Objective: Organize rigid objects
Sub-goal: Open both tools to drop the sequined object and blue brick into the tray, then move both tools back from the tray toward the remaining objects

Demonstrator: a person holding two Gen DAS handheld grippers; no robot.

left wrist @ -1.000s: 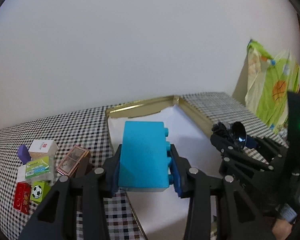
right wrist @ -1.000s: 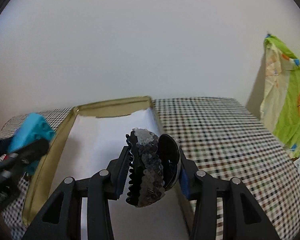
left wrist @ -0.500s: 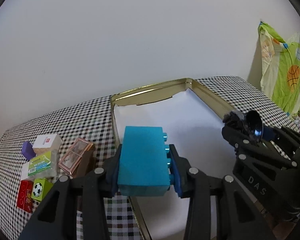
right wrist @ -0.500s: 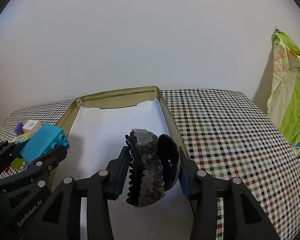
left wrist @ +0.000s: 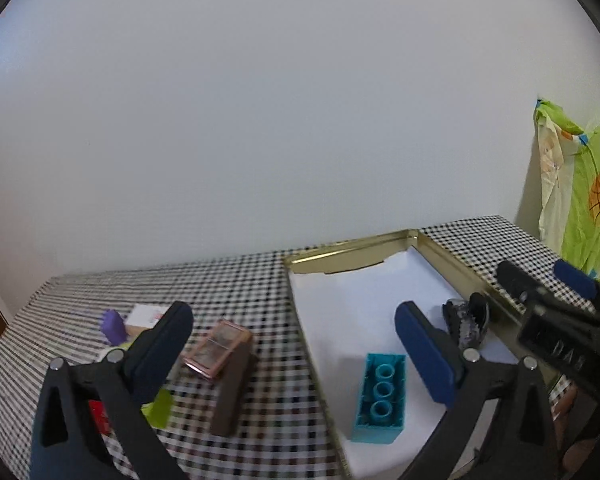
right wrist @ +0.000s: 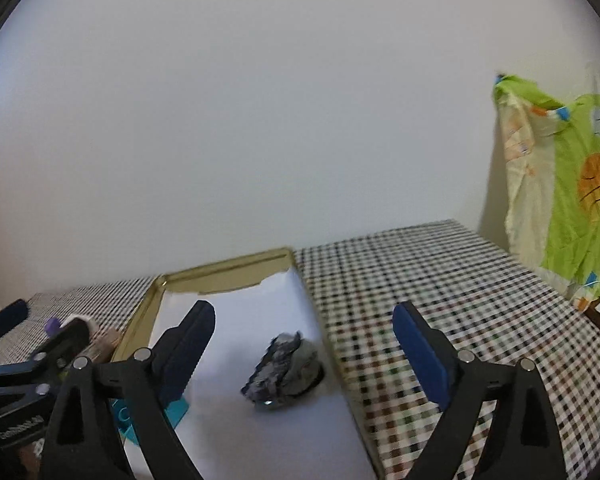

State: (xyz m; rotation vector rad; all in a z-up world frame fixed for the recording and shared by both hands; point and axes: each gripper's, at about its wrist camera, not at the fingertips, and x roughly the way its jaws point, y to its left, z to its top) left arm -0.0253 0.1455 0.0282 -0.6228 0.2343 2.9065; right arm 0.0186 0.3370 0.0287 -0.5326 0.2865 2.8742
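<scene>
A teal toy brick point(left wrist: 380, 394) lies hollow side up on the white floor of the gold-rimmed tray point(left wrist: 340, 250). A dark sequinned hair clip point(left wrist: 466, 322) rests farther right in the same tray. My left gripper point(left wrist: 291, 318) hovers above the brick, its jaws opening wide and touching nothing. In the right wrist view the hair clip point(right wrist: 284, 368) lies on the tray point(right wrist: 220, 272) near its right wall. My right gripper point(right wrist: 304, 312) hangs over it with jaws opening and nothing between the pads. A corner of the brick point(right wrist: 176, 408) shows behind the left finger.
On the checked tablecloth point(left wrist: 240, 280) left of the tray sit a pink-and-brown case point(left wrist: 218, 346), a purple piece point(left wrist: 112, 324), a white box point(left wrist: 146, 314) and green and red blocks. A green patterned cloth point(left wrist: 580, 200) hangs at the far right.
Both grippers have opened and lifted slightly. The teal brick has dropped out of the left one and the hair clip out of the right; both now lie in the tray.
</scene>
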